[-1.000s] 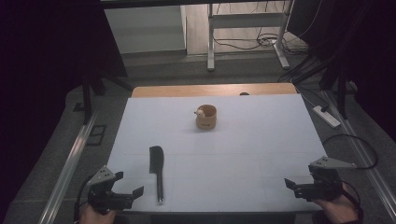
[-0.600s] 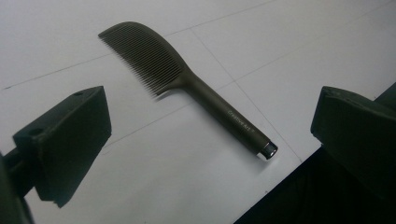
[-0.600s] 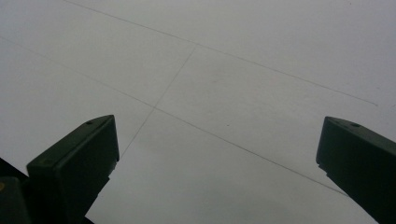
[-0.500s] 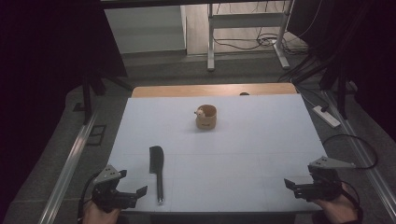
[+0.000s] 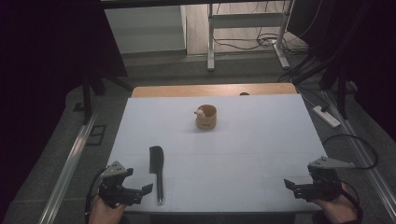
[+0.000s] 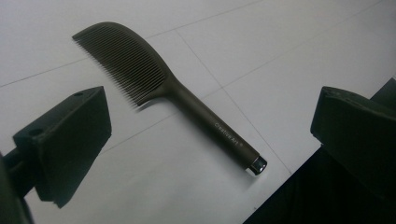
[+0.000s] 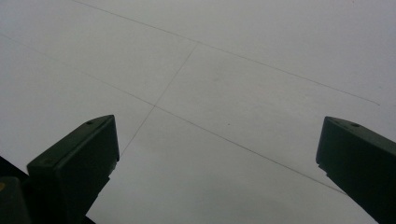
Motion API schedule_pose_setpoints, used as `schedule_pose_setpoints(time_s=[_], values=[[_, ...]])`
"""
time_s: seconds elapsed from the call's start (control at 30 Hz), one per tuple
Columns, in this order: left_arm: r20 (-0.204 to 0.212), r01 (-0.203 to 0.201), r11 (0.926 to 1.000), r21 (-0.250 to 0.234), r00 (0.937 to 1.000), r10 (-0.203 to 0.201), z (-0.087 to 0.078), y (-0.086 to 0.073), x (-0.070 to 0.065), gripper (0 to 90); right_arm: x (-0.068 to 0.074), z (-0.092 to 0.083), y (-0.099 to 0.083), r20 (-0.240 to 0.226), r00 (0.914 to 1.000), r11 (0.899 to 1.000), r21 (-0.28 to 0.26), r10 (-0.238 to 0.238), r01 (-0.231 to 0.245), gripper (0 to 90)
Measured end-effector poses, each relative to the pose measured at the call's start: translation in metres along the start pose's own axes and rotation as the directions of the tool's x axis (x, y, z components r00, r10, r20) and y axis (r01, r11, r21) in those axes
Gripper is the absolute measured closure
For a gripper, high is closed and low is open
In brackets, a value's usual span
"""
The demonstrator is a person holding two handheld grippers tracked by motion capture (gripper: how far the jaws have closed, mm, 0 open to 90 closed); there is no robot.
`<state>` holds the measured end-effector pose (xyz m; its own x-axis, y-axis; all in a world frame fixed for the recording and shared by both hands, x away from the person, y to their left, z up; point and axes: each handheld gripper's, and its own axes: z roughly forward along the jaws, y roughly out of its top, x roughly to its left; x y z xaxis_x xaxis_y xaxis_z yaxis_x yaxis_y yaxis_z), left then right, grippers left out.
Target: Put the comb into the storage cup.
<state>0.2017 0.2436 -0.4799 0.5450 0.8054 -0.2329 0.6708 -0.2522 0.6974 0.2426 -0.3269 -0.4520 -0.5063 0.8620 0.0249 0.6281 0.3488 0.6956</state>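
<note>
Black fingers of the left gripper (image 5: pixel 140 190) stand wide apart, empty, just beside the dark plastic comb (image 5: pixel 157 167) lying flat on the white counter (image 5: pixel 261 140). The left gripper view resolves the comb's teeth and handle lettering. Right gripper (image 5: pixel 295 185): fingers wide, empty. Farther off stands a small wooden cup (image 5: pixel 206 117).

A small round wooden cup (image 5: pixel 206 117) with a pale figure at its rim stood mid-way along the far part of the white worktop (image 5: pixel 261 140), while a white power strip (image 5: pixel 326 116) lay on the grey floor (image 5: pixel 154 70) beside it.
</note>
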Motion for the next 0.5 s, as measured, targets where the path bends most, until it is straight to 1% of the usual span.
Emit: schedule_pose_setpoints(time_s=[0.13, 0.3, 0.5], values=[[-0.001, -0.007, 0.9999, 0.015, 1.0, 0.007, 0.006, 0.004, 0.0, 0.0, 0.0, 0.0, 0.0, -0.001, 1.0, 1.0, 0.002, -0.001, 0.001, 0.0], [0.011, -0.007, 0.9992, 0.039, 0.9999, 0.007, 0.013, 0.008, 0.0, 0.0, 0.0, 0.001, 0.0, -0.002, 1.0, 1.0, 0.005, -0.001, 0.001, 0.0], [0.024, -0.009, 0.9986, 0.052, 0.9997, 0.007, 0.021, 0.013, 0.0, 0.0, 0.0, 0.001, 0.0, -0.002, 1.0, 1.0, 0.01, -0.002, 0.002, 0.0]])
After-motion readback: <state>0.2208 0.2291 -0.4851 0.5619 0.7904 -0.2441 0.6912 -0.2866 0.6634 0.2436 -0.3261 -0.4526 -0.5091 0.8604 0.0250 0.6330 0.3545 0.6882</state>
